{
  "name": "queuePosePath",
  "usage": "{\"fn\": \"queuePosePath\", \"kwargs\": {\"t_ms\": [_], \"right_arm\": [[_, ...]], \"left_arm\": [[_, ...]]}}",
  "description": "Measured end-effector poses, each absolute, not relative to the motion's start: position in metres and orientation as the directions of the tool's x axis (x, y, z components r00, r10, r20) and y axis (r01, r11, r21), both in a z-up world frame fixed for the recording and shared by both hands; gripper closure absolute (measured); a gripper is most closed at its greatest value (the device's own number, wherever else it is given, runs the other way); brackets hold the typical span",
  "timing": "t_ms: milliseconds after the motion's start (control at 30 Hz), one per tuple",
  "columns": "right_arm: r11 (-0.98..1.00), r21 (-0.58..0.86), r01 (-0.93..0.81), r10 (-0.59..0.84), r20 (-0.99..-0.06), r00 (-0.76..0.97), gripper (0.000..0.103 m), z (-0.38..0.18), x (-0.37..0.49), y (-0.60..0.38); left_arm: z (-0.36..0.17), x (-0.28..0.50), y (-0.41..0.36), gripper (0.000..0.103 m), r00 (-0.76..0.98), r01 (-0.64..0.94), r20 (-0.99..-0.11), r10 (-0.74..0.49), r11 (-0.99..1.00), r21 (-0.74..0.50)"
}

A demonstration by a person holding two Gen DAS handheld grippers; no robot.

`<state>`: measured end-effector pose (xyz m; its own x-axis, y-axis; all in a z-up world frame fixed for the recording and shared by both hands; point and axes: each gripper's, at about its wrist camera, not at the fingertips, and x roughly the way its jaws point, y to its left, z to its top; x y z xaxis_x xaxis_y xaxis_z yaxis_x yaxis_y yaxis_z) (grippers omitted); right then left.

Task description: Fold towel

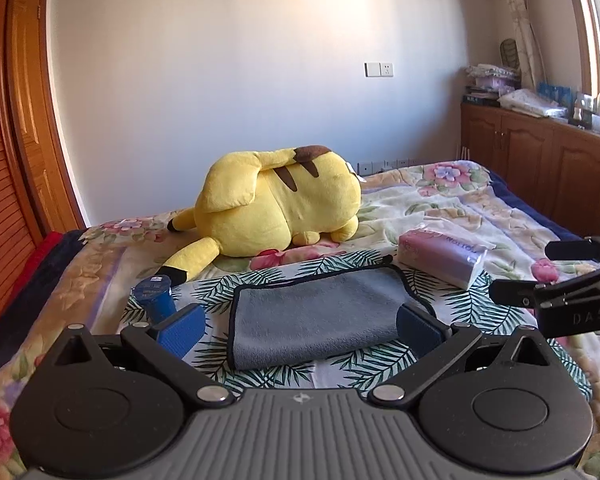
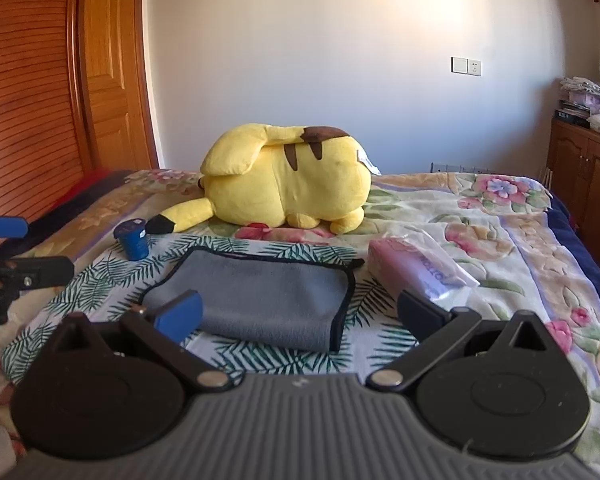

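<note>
Left wrist view showed the towel (image 1: 320,316) lying on the leaf-print cloth (image 1: 340,364) spread over the bed (image 1: 480,208), already doubled into a thick grey rectangle with its dark hem around the edges. The left gripper (image 1: 300,326) hung just short of it, jaws wide and holding nothing, one blue pad on each side of the towel's near edge. The right gripper (image 2: 300,312) was likewise spread wide and empty, over the towel's near right part.

By my judgement the fold was largely done: at least one fold was in, the layers lay fairly square, and neither gripper touched the cloth. One more fold or a final tidy might remain; the pictures did not settle that.

How many layers the towel had was hard to tell, since only the rounded near fold and the hemmed right edge showed. Its far corner ended in a small dark tab, unclear in detail. A blue bottle (image 1: 156,296) lay left of the towel, a tissue pack (image 1: 440,260) right of it, a yellow plush (image 1: 276,204) behind.
</note>
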<state>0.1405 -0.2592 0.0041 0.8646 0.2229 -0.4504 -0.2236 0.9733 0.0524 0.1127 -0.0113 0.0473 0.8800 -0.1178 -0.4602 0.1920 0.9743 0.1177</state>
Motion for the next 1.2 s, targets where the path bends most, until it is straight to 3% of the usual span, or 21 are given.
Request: {"fn": "queuePosePath", "kwargs": {"t_ms": [633,1200], "right_arm": [[0.974,0.057,-0.22,0.224,-0.398,0.89,0.0,0.037,0.077,-0.258],[0.969,0.092,-0.227,0.244,-0.438,0.865,0.0,0.004,0.04,-0.247]], "left_arm": [[0.075,0.051,-0.006,0.0,0.904,0.15,-0.419,-0.091,0.983,0.11],[0.027,0.018,-0.014,0.0,0.875,0.146,-0.478,-0.082,0.984,0.099]]}}
